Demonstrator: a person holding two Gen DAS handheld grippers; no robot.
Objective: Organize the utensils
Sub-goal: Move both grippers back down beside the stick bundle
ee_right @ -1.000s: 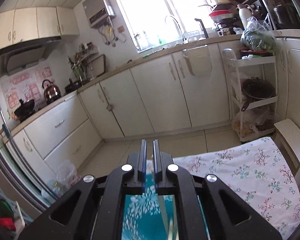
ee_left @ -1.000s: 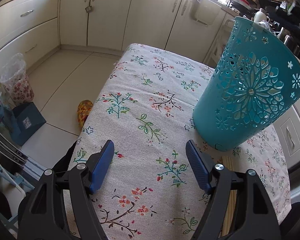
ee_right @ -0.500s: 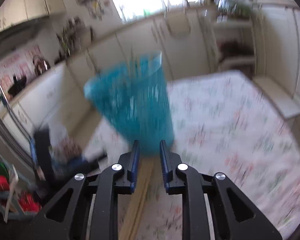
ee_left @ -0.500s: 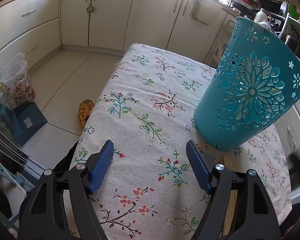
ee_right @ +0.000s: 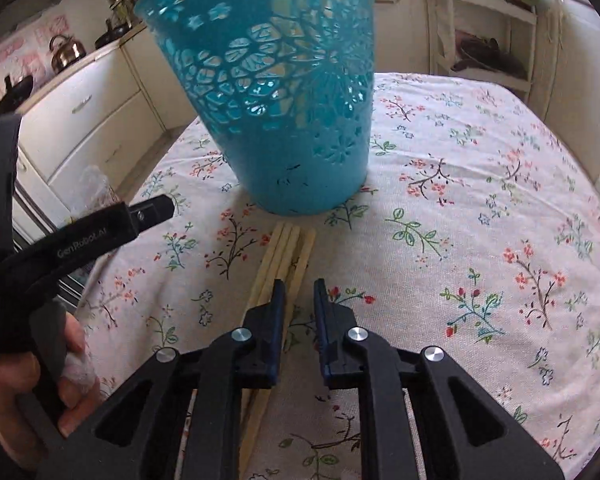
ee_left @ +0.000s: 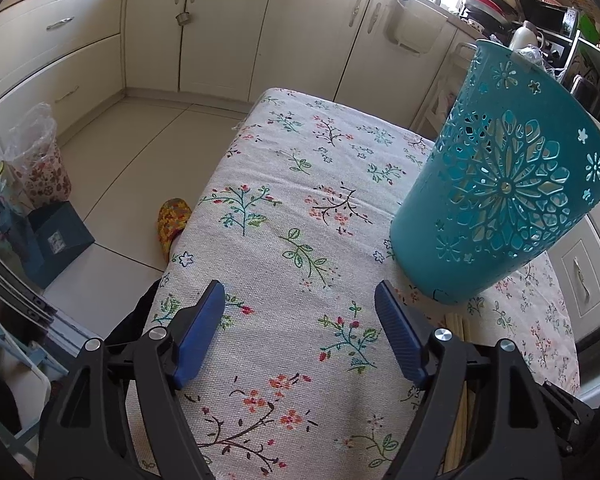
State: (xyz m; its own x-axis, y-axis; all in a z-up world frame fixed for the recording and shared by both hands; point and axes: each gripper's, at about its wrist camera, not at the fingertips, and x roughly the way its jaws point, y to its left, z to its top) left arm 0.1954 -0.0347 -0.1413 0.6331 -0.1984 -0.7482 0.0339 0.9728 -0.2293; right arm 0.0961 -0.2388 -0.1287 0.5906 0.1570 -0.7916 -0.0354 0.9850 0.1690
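Observation:
A teal cut-out plastic basket (ee_left: 500, 184) (ee_right: 284, 100) stands upright on the floral tablecloth (ee_left: 300, 200). Several pale wooden chopsticks (ee_right: 284, 252) (ee_left: 458, 328) lie side by side just in front of its base. My right gripper (ee_right: 299, 285) hovers low over their near ends, its jaws a narrow gap apart and closing. The chopsticks run under and beside its left finger, and only cloth shows in the gap. My left gripper (ee_left: 299, 288) hangs over bare cloth to the left of the basket, jaws wide and opening slightly, with nothing between them.
The left tool's black body (ee_right: 100, 232) and the hand (ee_right: 20, 372) holding it sit left of the chopsticks. Cream kitchen cabinets (ee_left: 220, 28) ring the table. On the floor past the table's left edge lie a patterned slipper (ee_left: 172, 220) and a bag (ee_left: 40, 164).
The right gripper dropped from above the basket, pitching down, to just over the chopsticks, and its jaws went from shut to a narrow gap. The left gripper stayed put.

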